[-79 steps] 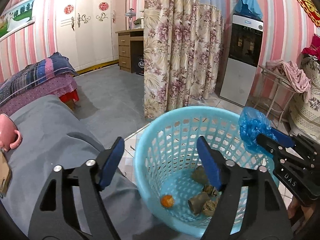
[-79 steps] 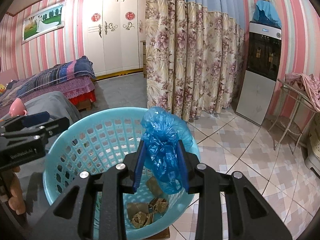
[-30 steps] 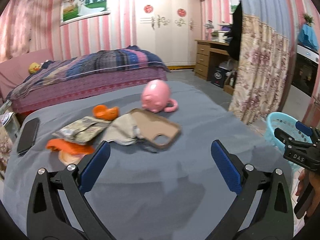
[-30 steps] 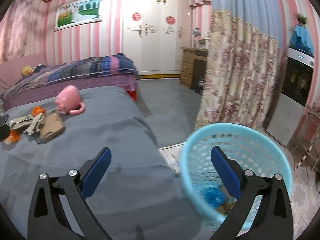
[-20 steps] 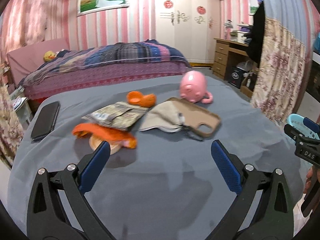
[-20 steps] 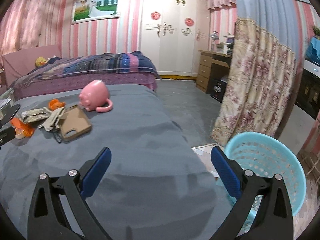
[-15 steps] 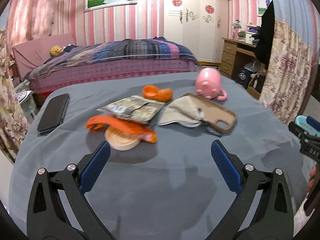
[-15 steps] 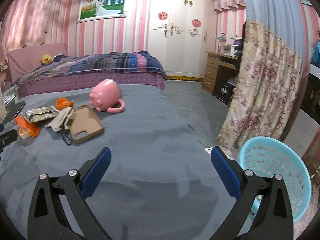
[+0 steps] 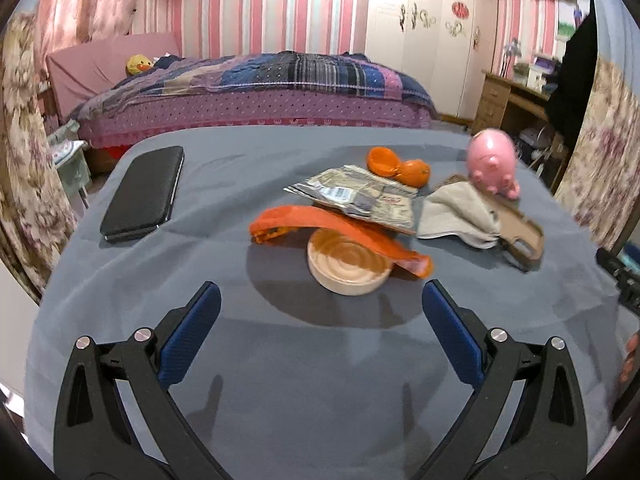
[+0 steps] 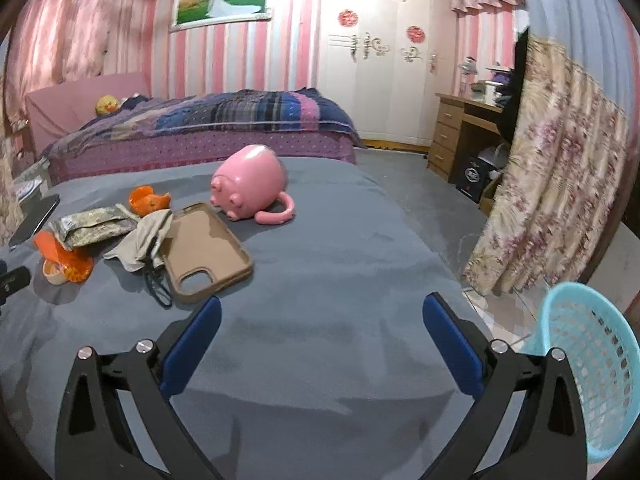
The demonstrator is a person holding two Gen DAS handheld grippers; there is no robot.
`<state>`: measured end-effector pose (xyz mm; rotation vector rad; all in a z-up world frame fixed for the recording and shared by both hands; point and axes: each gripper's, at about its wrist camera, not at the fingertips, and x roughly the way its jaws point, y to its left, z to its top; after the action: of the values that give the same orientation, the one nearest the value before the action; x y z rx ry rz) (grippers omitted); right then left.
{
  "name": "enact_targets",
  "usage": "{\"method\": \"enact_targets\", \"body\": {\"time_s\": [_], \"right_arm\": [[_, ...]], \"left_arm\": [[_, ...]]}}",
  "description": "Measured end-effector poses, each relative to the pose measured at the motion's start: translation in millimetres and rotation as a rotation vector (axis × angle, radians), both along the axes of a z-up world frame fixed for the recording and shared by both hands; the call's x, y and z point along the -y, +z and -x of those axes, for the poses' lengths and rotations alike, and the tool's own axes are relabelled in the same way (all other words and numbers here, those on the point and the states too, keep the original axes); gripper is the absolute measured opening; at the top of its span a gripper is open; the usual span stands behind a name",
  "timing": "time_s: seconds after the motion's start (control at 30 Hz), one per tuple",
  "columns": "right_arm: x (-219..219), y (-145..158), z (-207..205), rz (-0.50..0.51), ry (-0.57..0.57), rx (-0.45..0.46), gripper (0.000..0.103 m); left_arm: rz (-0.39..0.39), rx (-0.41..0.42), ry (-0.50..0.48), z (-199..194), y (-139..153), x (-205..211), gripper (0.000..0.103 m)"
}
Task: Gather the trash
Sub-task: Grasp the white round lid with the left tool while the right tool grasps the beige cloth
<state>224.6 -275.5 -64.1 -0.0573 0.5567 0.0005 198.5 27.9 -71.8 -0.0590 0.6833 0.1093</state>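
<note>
Now my right claw [image 10: 322, 340] gaped empty, its blue bag already dropped in the basket [image 10: 588, 376]. My left claw [image 9: 320, 330], also spread, faced the wrapper [image 9: 356, 196] next.

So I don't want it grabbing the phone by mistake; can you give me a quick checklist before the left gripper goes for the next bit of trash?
1. Left gripper open and empty: ok.
2. Right gripper open and empty: ok.
3. Long orange peel strip reachable ahead of the left gripper, draped over the round wooden dish: ok.
4. Black phone lying apart from the trash: ok.
5. Light blue plastic basket beside the table: ok.
6. Crumpled printed wrapper free of the peel: not ok, they overlap.
</note>
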Motion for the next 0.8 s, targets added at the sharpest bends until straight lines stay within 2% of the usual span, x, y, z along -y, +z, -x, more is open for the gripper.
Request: {"method": "enact_targets", "body": {"time_s": [0.07, 0.13, 0.23, 0.37, 0.57, 0.67, 0.8], "right_arm": [[-5.9, 0.7, -5.1, 0.003, 0.016, -0.002, 0.098], [-9.8, 1.4, -9.4, 0.0, 0.023, -0.004, 0.098], [-15.9, -1.9, -18.3, -0.021, 0.056, -0.036, 0.099], [-25.3, -5.4, -21.0, 0.004, 0.073, -0.045, 0.099], [-37.5, -9.2, -28.1, 0.004, 0.085, -0.094, 0.099], [-39.9, -11.0, -30.6, -0.015, 0.081, -0.098, 0.099], [-46.2, -12.5, -33.8, -0.007, 0.093, -0.11, 0.099]], "left_arm": [[-0.023, -0.023, -0.001, -10.1, -4.0, -0.4, 0.097], [0.009, -0.084, -0.039, -23.7, -11.6, -1.4, 0.097], [0.023, -0.127, -0.084, -34.6, -17.6, 2.1, 0.097], [0.051, -0.178, -0.091, -50.6, -24.9, 2.6, 0.097], [0.087, -0.182, -0.1, -67.6, -27.0, 0.8, 0.097], [0.077, -0.185, -0.114, -70.7, -28.1, 3.8, 0.09], [0.056, -0.173, -0.136, -69.3, -26.9, 9.6, 0.065]]}}
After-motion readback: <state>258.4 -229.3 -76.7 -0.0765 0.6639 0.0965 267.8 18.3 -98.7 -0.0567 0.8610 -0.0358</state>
